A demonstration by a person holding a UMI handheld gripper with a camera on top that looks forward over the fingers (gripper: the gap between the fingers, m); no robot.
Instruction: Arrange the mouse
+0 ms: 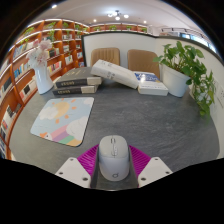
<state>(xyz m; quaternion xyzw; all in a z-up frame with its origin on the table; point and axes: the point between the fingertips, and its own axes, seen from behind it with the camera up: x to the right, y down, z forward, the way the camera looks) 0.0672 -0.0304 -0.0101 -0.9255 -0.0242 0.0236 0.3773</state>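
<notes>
A light grey computer mouse (pixel 114 158) sits between my gripper's (pixel 113 160) two fingers, its scroll wheel pointing away from me. The magenta pads (pixel 88 156) press against both of its sides, so the fingers are shut on it. The mouse appears held just above the grey table (pixel 150 115). A pale, colourful mouse mat (pixel 62 120) lies on the table ahead and to the left of the fingers.
A stack of dark books (pixel 78 84) and a tilted white box (pixel 115 74) lie beyond the mat. More books (pixel 152 87) and a potted plant (pixel 190 68) stand at the right. Two chairs (pixel 124 58) and a bookshelf (pixel 40 55) with a person (pixel 40 62) lie farther back.
</notes>
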